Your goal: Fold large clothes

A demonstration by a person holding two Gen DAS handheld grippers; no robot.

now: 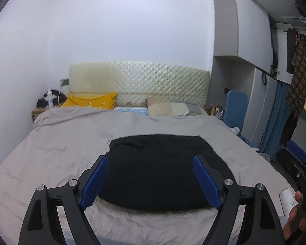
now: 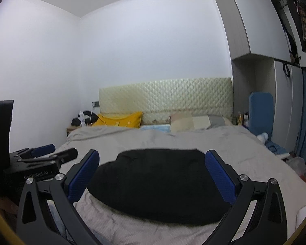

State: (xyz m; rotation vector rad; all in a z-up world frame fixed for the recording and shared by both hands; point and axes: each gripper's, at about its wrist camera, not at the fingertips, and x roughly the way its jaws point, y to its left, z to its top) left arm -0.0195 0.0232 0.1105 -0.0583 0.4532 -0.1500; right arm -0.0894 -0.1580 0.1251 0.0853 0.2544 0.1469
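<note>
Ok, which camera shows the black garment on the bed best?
The left wrist view: the black garment is sharp there, with its far edge and left notch clear between the open left gripper fingers. The right wrist view shows the same garment blurrier, its near right part hidden behind the open right gripper.

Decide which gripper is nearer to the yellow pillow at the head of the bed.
Left. The left gripper is over the black garment's left part, on the yellow pillow's side; the right gripper is farther right.
</note>
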